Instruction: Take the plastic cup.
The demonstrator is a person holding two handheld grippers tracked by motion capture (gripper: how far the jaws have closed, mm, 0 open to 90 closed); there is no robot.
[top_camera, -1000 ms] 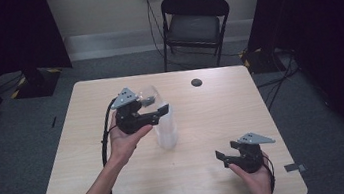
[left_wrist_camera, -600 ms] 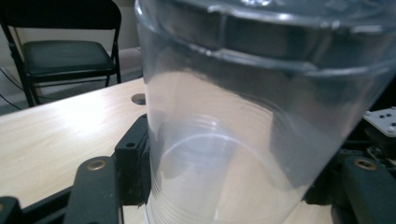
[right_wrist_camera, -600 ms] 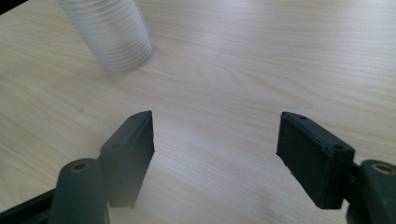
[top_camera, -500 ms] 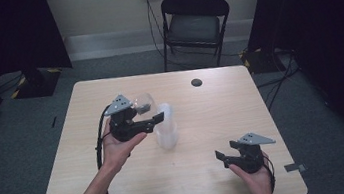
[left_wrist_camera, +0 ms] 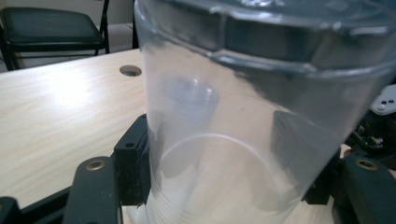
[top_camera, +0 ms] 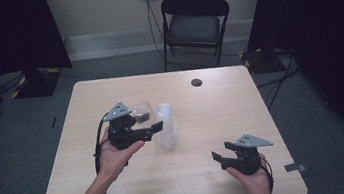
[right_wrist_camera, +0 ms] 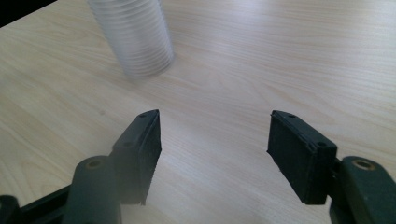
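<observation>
High view: pale wooden table (top_camera: 121, 184), dark room.

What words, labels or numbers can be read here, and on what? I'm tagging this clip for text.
None can be read: the clear plastic cup in the left tongs, the ribbed cup, the right tongs and the wooden table bear no legible print.

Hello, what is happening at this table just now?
A person works with a gripper in each hand. The left gripper holds a clear plastic cup, with another clear cup on the wooden table beside it. The right gripper waits open near the table's front edge, its jaws just closing a little with nothing between them.
</observation>
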